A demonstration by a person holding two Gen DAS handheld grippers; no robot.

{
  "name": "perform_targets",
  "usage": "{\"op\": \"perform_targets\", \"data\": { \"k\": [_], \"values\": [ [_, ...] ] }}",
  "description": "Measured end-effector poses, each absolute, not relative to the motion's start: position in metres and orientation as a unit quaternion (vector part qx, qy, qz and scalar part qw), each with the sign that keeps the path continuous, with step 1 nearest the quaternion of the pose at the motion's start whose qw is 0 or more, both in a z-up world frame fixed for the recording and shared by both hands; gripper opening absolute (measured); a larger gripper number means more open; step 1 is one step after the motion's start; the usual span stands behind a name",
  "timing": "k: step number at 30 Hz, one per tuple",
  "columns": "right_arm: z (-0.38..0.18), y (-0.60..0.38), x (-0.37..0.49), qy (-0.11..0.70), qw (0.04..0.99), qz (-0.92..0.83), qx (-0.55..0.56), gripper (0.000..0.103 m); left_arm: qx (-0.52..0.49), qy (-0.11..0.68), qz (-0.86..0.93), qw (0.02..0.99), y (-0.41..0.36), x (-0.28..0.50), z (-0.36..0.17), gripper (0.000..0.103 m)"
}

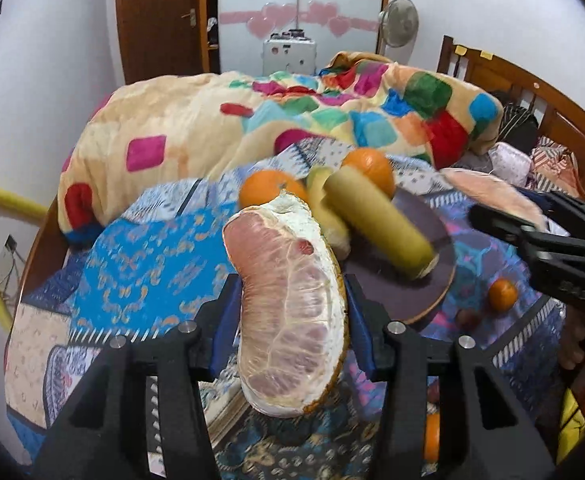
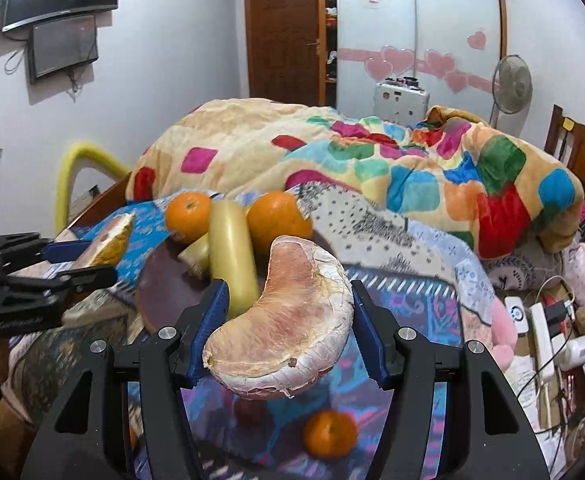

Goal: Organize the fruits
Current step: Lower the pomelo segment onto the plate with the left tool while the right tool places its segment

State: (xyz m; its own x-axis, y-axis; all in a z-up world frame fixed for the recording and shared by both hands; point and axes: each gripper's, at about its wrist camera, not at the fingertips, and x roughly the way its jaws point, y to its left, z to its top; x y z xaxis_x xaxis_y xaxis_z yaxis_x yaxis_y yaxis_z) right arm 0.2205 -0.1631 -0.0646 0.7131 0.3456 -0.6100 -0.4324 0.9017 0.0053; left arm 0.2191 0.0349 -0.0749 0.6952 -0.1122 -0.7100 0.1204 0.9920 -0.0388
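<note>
Each hand carries a fruit toward the dark round plate that lies on the patterned bedspread of the bed. The left hand-held gripper is closed on a peeled pomelo wedge, held up off the bed just short of the plate. The right hand-held gripper is closed on a second pomelo wedge, raised at the plate's near edge.

Judging from how things lie, the sorting looks roughly half done. Already on or leaning against the plate are two oranges, a long pale yellow fruit and a smaller yellowish piece beside it; what kind these two are I cannot tell. Still loose on the bedspread, apart from the plate, is a small mandarin and a small reddish fruit near it, blurred in both views. An orange shape at the lower edge of the left view may be another, but it is mostly hidden.

Count: two pomelo wedges in the air, two large oranges, one long yellow fruit, one yellowish piece, one mandarin, one reddish fruit, one plate

Left to do, as I judge it: set both wedges down, then gather the loose small fruits
</note>
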Motion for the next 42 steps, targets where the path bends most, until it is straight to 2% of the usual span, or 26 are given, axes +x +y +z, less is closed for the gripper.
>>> {"op": "perform_targets", "data": {
  "k": [10, 24, 42],
  "values": [
    [-0.070, -0.150, 0.267, 0.351, 0.911, 0.211, -0.050, 0.057, -0.002, 0.372, -0.074, 0.925, 0.013, 0.262, -0.069, 0.049],
    [-0.097, -0.145, 0.287, 0.411, 0.882, 0.222, -0.059, 0.059, 0.008, 0.397, -0.070, 0.915, 0.007, 0.283, -0.093, 0.050],
    [-0.059, -0.160, 0.240, 0.360, 0.902, 0.221, -0.087, 0.059, 0.003, 0.368, -0.069, 0.927, 0.005, 0.243, -0.066, 0.050]
  ]
}}
